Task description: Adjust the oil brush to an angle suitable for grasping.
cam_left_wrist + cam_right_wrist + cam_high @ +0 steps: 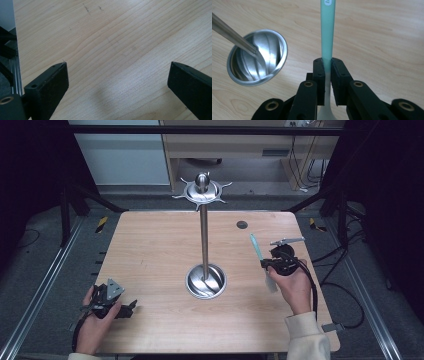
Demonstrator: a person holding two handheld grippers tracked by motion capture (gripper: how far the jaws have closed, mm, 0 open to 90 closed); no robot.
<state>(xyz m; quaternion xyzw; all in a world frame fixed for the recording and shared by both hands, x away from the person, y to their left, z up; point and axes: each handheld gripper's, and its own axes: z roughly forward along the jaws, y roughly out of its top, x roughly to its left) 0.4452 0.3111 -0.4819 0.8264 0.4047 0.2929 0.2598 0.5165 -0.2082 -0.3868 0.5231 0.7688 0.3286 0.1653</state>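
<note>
A steel rack [204,232] stands mid-table: a round dish base [205,281], a thin upright pole and a hooked crown at the top [202,190]. My right gripper [267,264] is raised over the table's right side, shut on a utensil with a mint-green handle [256,247] and a pale lower end [271,284]. In the right gripper view the green handle [328,32] runs up from between the closed jaws [329,63], with the dish base [257,57] off to the left. My left gripper [131,309] rests low at the front left, its jaws wide apart over bare wood [117,80].
The wooden table [150,250] has a small dark round hole [242,224] at the back right. Metal frame rails run along both sides on the floor. A person's hands and a cream sleeve [307,337] come in from the front edge.
</note>
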